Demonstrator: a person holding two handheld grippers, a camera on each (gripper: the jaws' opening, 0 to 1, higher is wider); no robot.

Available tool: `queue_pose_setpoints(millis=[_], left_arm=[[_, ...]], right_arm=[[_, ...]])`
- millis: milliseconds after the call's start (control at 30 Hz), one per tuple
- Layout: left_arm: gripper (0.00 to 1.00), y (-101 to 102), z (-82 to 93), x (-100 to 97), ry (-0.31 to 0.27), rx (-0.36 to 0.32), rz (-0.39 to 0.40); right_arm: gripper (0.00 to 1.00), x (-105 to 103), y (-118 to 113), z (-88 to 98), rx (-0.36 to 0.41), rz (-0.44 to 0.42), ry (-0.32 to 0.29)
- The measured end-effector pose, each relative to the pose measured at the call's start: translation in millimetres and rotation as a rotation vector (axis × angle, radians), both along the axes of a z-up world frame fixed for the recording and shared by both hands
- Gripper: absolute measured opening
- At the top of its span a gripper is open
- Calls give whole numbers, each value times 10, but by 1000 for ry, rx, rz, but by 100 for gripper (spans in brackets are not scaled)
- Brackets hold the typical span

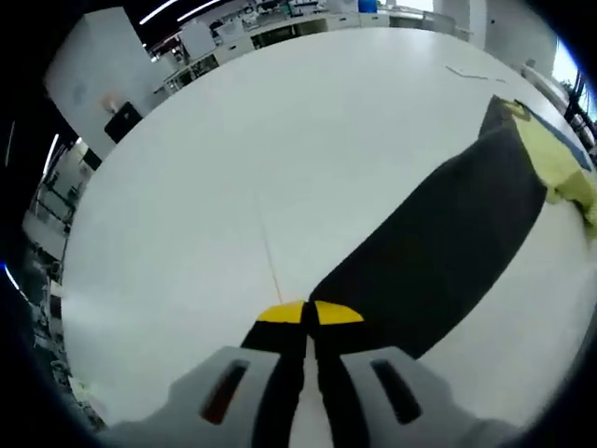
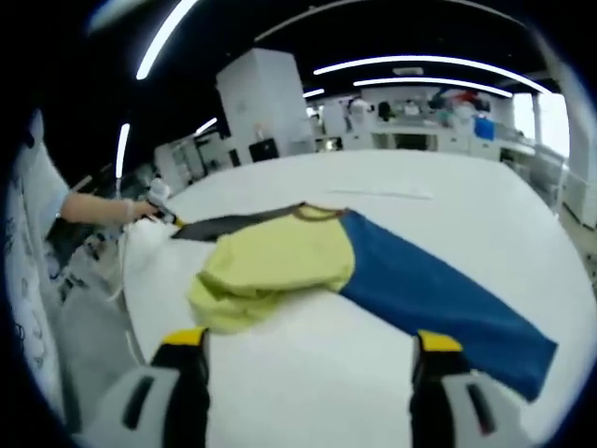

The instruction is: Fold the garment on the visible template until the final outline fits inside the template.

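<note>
Garment [image 2: 308,261], spread flat on the white table [image 2: 448,196], is seen ahead of the right gripper [image 2: 310,359], whose jaws are held wide and empty above it. Its dark sleeve [image 1: 438,252] is pinched at the tip by the left gripper [image 1: 309,314], presumably for folding. No container or template is made out.

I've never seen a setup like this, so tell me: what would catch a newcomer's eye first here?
Most striking is the three-coloured garment spread on the white table: a crumpled yellow middle, a long blue sleeve toward the right, a dark sleeve stretching away. The left tongs are pinched shut at the dark sleeve's end, while the right tongs, tipped in yellow, stand wide open before the garment.
</note>
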State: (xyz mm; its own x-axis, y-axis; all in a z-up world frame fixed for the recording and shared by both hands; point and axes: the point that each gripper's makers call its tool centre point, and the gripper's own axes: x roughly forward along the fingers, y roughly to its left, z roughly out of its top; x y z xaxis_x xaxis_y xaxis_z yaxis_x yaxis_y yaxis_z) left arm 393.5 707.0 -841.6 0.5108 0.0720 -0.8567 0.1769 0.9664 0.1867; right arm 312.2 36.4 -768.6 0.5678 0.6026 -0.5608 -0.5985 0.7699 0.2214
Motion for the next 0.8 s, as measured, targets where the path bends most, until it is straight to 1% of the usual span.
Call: queue_pose_setpoints(millis=[67, 133, 233, 367, 400, 433, 467, 500, 533, 600, 700, 733, 800], left_arm=[[0, -7, -14, -35, 19, -21, 9], [0, -68, 13, -124, 25, -32, 17], [0, -62, 15, -143, 24, -34, 22], [1, -42, 21, -149, -1, -49, 51], [2, 1, 11, -144, -9, -60, 69], [4, -12, 13, -139, -22, -80, 78], [7, -34, 18, -139, -30, -95, 91], [15, -37, 26, -139, -38, -102, 100], [23, -99, 50, -143, -52, -103, 98], [38, -101, 54, -135, -61, -106, 105], [46, -141, 97, -129, -96, -108, 77], [49, -189, 144, -142, -125, -117, 66], [55, -225, 151, -99, -147, -147, 66]], right_arm=[[90, -1, 17, 12, 6, 2, -2], [90, -1, 22, 15, 9, 5, -5], [90, -2, 32, 14, 13, 8, -6], [90, 0, 46, 22, 20, 10, -8], [90, -3, 47, 22, 22, 11, -7], [90, -5, 47, 21, 21, 12, -6], [90, -11, 45, 23, 20, 13, -7], [90, -13, 42, 25, 20, 13, -8], [90, -18, 35, 26, 21, 11, -8], [90, -24, 26, 28, 23, 8, -9], [90, -26, 27, 28, 26, 2, -10], [90, -28, 32, 31, 29, 2, -10], [90, -33, 54, 40, 32, 4, -12]])
